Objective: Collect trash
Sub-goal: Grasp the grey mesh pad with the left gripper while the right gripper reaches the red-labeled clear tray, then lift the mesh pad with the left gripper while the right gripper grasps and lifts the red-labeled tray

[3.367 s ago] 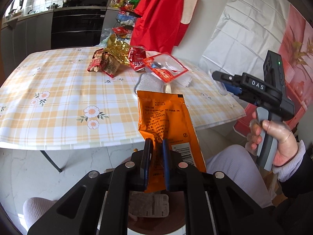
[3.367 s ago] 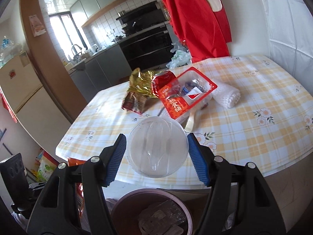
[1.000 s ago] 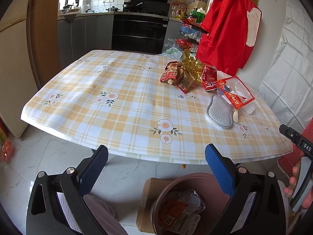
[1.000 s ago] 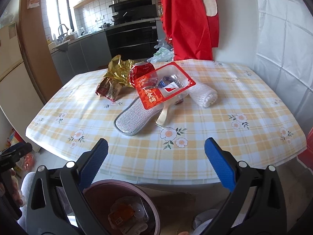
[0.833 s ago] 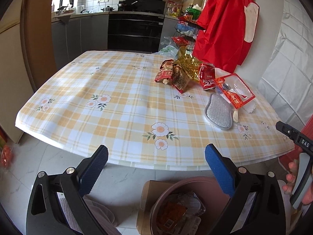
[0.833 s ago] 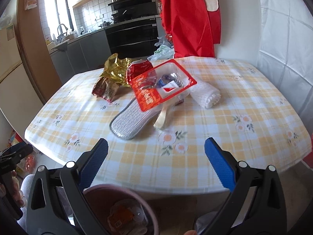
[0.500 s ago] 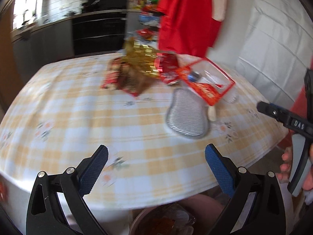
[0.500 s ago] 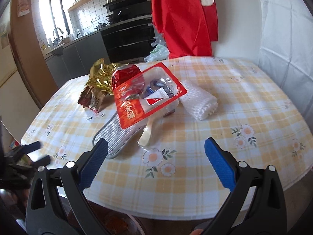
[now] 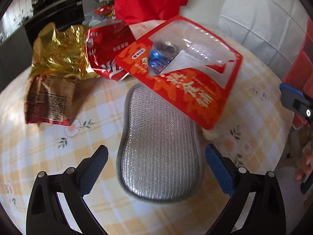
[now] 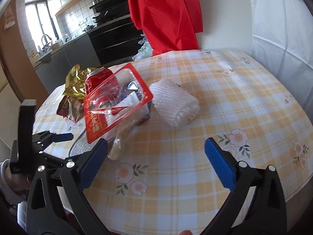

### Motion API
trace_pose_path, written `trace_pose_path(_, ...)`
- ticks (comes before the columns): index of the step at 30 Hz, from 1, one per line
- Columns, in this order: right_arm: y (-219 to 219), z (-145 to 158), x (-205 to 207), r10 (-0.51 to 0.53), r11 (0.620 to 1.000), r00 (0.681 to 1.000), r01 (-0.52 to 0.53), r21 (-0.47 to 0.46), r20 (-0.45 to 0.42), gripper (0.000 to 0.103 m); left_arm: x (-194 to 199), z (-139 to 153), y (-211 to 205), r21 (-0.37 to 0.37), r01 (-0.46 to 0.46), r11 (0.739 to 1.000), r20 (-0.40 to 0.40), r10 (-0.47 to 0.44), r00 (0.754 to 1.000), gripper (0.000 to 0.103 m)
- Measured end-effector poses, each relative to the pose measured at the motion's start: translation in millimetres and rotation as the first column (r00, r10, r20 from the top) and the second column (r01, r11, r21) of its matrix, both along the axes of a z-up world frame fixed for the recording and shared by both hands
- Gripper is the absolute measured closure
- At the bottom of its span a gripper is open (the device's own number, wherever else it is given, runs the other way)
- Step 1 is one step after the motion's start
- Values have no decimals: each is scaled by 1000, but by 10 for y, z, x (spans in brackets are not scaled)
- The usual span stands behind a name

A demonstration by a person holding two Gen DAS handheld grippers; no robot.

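My left gripper (image 9: 156, 168) is open, its blue pads either side of a silver mesh pad (image 9: 158, 148) lying on the checked tablecloth. A red and clear plastic blister tray (image 9: 185, 74) rests tilted over the pad's far end. Behind it lie a red wrapper (image 9: 105, 49), a crumpled gold foil bag (image 9: 58, 52) and a brown snack packet (image 9: 49, 101). My right gripper (image 10: 156, 162) is open and empty above the table's near edge. In its view the blister tray (image 10: 115, 101) sits ahead to the left and a white foam net roll (image 10: 174, 101) ahead.
The left gripper (image 10: 56, 137) shows at the left of the right wrist view. A red garment (image 10: 164, 15) hangs behind the table. Kitchen counters and an oven (image 10: 113, 39) stand further back. A white covered wall (image 10: 283, 29) is at the right.
Both grippers have moved forward from above the bin and over the table. The left one has closed in on the silver mesh pad. Earlier, both had let go of their trash.
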State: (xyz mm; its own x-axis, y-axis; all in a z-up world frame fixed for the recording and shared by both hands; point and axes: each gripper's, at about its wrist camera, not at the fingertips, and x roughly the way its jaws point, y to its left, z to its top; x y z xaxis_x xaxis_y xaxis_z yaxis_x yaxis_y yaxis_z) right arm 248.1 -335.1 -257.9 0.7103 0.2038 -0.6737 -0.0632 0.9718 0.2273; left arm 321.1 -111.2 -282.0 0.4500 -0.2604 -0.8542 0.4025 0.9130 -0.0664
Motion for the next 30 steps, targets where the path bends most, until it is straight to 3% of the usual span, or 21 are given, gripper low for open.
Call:
trace_pose_path(4, -64, -33, 86, -11, 1000, 1000, 11, 29, -9, 6, 135, -32, 89, -33, -29, 999, -14, 29, 999, 6)
trace_pose_path(9, -53, -57, 149, 8, 998, 1000, -7, 70, -7, 6, 208, -85, 315, -129, -70, 989, -69, 62, 996, 6)
trace_pose_path(12, -24, -80, 195, 13, 997, 1000, -12, 78, -12, 6, 189, -103, 246, -76, -42, 996, -47, 39, 998, 6)
trace_pose_path(13, -23, -89, 210, 13, 996, 1000, -12, 89, -14, 6, 175, -109, 209, -59, -27, 998, -35, 25, 999, 10)
trace_pose_path(17, -59, -113, 292, -3, 985, 1000, 5, 171, -16, 6, 118, -47, 183, -124, 11, 992, -53, -18, 998, 48)
trace_pose_path(20, -92, -133, 410, -5, 968, 1000, 11, 249, -26, 6, 7, 47, 258, -116, 9, 993, -30, -13, 999, 69)
trace_pose_path(23, -78, -145, 526, 13, 950, 999, -3, 311, -30, 17, -165, 154, 402, -143, -4, 990, -4, 3, 1000, 81)
trace_pose_path(26, 29, -185, 568, 56, 927, 997, -33, 374, -51, 18, -334, 235, 561, -176, -21, 984, 21, 25, 999, 86)
trace_pose_path(30, 283, -292, 548, 103, 936, 991, -66, 345, -90, 19, -516, 298, 770, -229, -69, 971, 22, 77, 997, 89)
